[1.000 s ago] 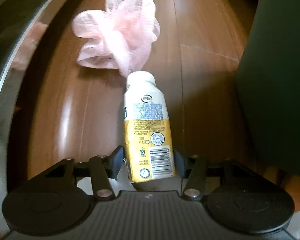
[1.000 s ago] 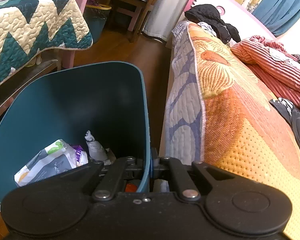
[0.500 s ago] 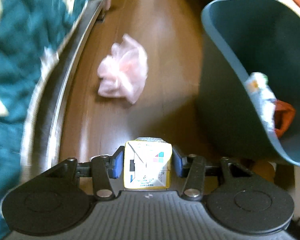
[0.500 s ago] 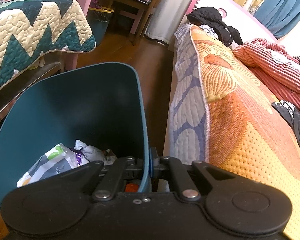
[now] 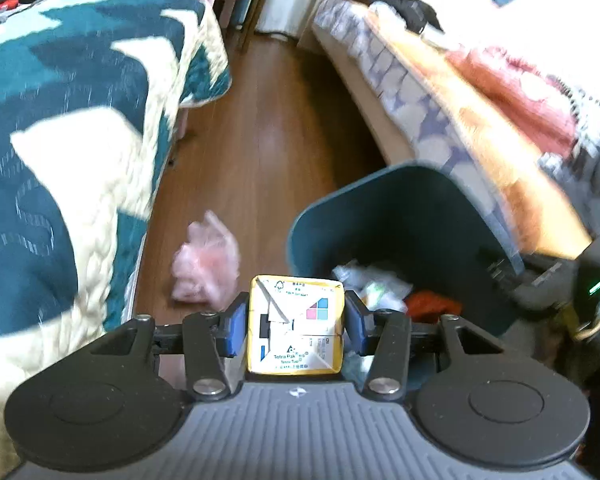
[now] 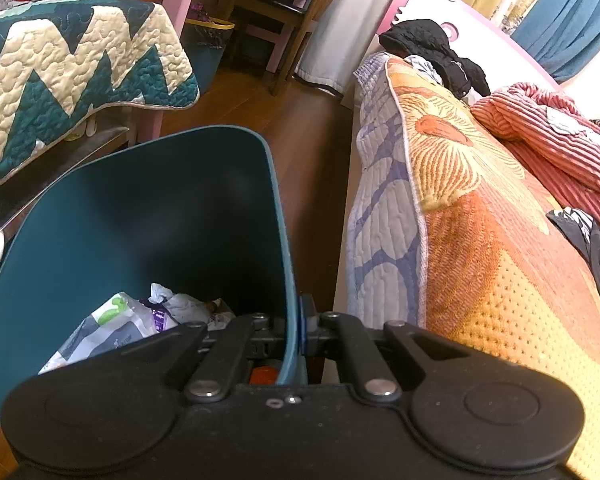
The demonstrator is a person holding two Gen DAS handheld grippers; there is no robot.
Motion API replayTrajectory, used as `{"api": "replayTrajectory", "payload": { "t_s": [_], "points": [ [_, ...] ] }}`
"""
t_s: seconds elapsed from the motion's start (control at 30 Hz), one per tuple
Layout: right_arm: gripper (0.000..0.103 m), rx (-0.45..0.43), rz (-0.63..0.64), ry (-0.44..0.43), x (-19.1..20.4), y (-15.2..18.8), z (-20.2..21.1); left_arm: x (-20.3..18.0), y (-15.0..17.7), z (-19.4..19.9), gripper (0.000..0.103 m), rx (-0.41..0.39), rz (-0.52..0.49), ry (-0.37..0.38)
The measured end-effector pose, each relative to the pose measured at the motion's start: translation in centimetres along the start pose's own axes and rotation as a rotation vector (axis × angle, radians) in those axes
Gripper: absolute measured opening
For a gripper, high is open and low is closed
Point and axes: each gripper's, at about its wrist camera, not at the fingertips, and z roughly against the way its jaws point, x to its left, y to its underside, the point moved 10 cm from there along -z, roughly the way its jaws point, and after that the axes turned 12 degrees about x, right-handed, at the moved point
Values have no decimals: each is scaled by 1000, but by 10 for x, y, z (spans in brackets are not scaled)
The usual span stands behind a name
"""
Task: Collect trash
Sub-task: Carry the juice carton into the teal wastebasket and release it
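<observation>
My left gripper (image 5: 296, 322) is shut on a yellow and white drink carton (image 5: 296, 324), held up off the floor with its folded base toward the camera. A teal trash bin (image 5: 380, 216) stands just right of it, with wrappers and an orange scrap inside. A pink mesh bag (image 5: 206, 260) lies on the wood floor to the left of the bin. My right gripper (image 6: 296, 328) is shut on the bin's rim (image 6: 288, 280) and holds the bin tilted; white wrappers (image 6: 112, 324) lie in it.
A bench with a teal and cream quilt (image 5: 60, 140) runs along the left. A bed with an orange and purple cover (image 6: 460, 220) runs along the right. A strip of wood floor (image 5: 268, 120) lies between them. Chairs (image 6: 268, 8) stand at the far end.
My left gripper has lifted the carton off the floor and tipped it upright, rising beside the bin. The pink mesh bag stays on the floor. The right gripper keeps its hold on the bin.
</observation>
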Motion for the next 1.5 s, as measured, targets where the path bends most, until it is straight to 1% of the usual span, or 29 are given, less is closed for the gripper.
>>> {"api": "replayTrajectory", "payload": {
  "t_s": [0.1, 0.23, 0.37, 0.47, 0.57, 0.67, 0.8, 0.9, 1.03, 1.17, 1.4, 1.5],
  "points": [
    [5, 0, 0, 0, 0, 0, 0, -9, -15, 20, 48, -43, -23, 12],
    [5, 1, -3, -1, 0, 0, 0, -26, -30, 35, 48, -65, -52, 42],
    [5, 1, -2, 0, 0, 1, 0, -54, -50, 41, 47, -85, -82, 91],
    [5, 1, -1, 0, -1, 0, 0, -83, -65, 46, 47, -101, -117, 132],
    [5, 1, -2, -1, -1, 1, -1, -109, -74, 44, 48, -110, -150, 173],
    [5, 1, -3, 0, -1, 1, -1, -133, -82, 36, 48, -106, -161, 215],
    [5, 2, -3, -1, -1, 1, -1, -151, -87, 11, 48, -88, -152, 264],
    [5, 3, -5, -1, -1, 1, -1, -151, -83, -18, 48, -65, -156, 250],
    [5, -1, 0, -2, -1, 0, -1, -135, -70, -68, 48, 10, -125, 212],
    [5, -3, 3, -4, -1, 0, -1, -120, -53, -111, 48, 68, -137, 143],
    [5, -3, 5, -2, -1, 0, 0, -106, -27, -157, 48, 168, -192, 72],
    [5, -3, 6, -1, -1, 0, 0, -97, -19, -170, 49, 212, -188, 44]
  ]
}}
